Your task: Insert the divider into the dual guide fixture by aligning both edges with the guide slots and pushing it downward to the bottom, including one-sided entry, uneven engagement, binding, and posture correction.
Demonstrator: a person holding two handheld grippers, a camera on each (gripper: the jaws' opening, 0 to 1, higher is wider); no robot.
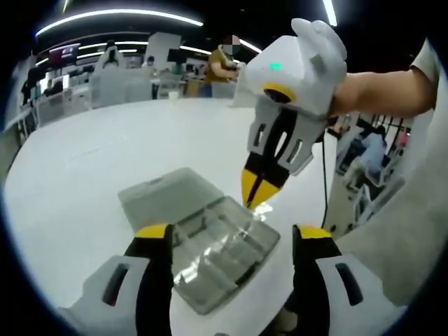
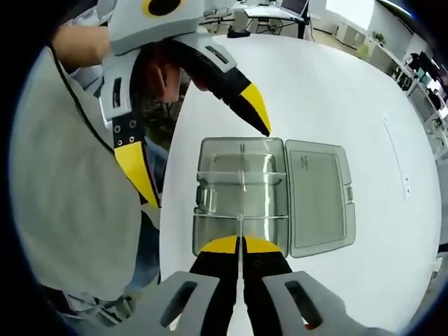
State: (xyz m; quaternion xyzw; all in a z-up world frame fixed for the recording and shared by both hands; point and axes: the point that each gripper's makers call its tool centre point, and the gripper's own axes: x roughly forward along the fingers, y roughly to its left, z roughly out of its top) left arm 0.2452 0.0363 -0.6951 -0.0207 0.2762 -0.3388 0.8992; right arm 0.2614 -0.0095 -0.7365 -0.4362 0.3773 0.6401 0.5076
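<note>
A clear plastic box lies on the white table, with its hinged lid folded flat beside it. Thin clear cross walls divide its inside. My right gripper points down at the box's rim, shut on a thin clear divider that I see edge-on, running along the box's middle. My left gripper is open wide, one finger at the box's far rim and the other finger off the table edge, touching nothing.
The table edge runs close to the box on the person's side. A person's bare forearm and light clothing are near. A dark cable hangs by the table edge. Other tables and chairs stand far behind.
</note>
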